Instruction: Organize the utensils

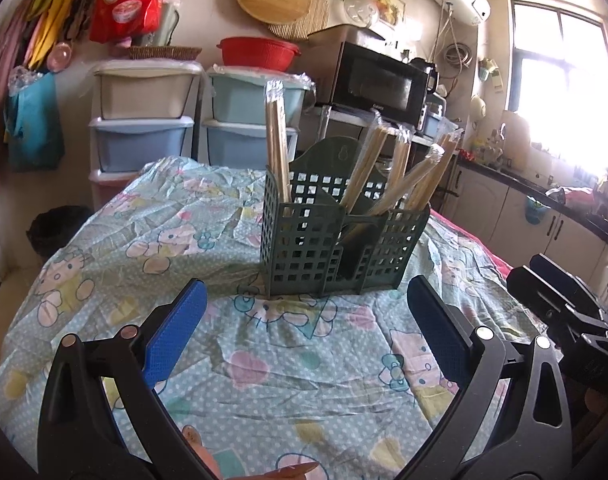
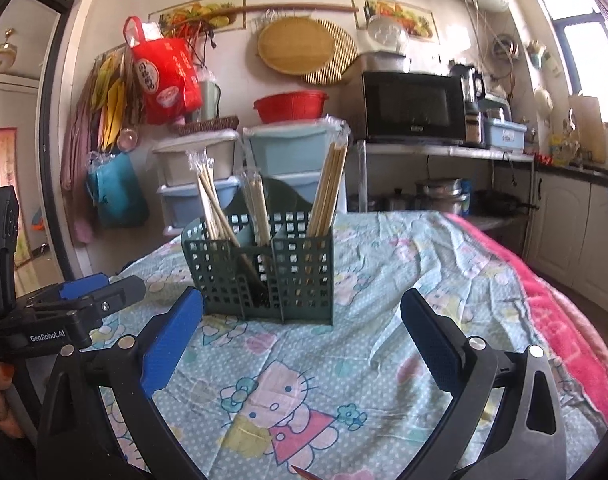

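Observation:
A dark green perforated utensil holder (image 1: 335, 248) stands on the Hello Kitty tablecloth (image 1: 144, 248); it also shows in the right wrist view (image 2: 272, 276). Several plastic-wrapped bundles of wooden chopsticks (image 1: 278, 148) stand in its compartments, some leaning right (image 1: 399, 188); they also show in the right wrist view (image 2: 327, 184). My left gripper (image 1: 305, 312) is open and empty, just in front of the holder. My right gripper (image 2: 302, 326) is open and empty, also just in front of the holder. The left gripper's body (image 2: 84, 300) shows at the left of the right wrist view.
Stacked plastic drawers (image 1: 140, 120) and a microwave (image 1: 379, 80) stand behind the table. A pink blanket (image 2: 559, 312) lies along the table's right side. Kitchen cabinets (image 2: 575, 232) line the right wall. The right gripper's body (image 1: 559, 308) sits at the right of the left wrist view.

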Tool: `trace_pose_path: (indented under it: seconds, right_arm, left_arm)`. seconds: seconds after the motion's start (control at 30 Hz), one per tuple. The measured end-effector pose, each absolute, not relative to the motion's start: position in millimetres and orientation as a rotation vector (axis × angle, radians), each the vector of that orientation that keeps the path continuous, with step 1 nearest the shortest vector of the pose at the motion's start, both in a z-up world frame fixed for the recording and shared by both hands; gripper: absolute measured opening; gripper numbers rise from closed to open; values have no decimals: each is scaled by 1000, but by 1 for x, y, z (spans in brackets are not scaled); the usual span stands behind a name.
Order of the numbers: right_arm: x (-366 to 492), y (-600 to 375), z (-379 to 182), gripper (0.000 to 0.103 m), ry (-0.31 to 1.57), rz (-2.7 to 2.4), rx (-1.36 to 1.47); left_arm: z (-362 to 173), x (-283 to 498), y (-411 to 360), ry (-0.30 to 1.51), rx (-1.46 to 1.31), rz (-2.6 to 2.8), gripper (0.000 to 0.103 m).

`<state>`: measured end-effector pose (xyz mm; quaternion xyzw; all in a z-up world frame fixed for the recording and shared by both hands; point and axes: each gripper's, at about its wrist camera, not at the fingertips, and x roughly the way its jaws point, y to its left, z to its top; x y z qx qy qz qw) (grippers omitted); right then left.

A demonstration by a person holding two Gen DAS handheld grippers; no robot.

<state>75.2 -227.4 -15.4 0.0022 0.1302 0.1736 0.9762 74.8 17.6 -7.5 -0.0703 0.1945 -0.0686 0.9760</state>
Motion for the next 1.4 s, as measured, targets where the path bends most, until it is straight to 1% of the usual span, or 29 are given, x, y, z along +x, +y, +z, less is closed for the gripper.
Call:
trace_pose_path:
  seconds: [0.33,1.4]
  right_arm:
    - [70,-229,-19,96,231,335,-1]
    - [66,-227,-22,96,225,329,1]
  left_arm:
    - [-9,67,11,348,-118,-146,93]
    - [-9,65,13,337,-122,-141,93]
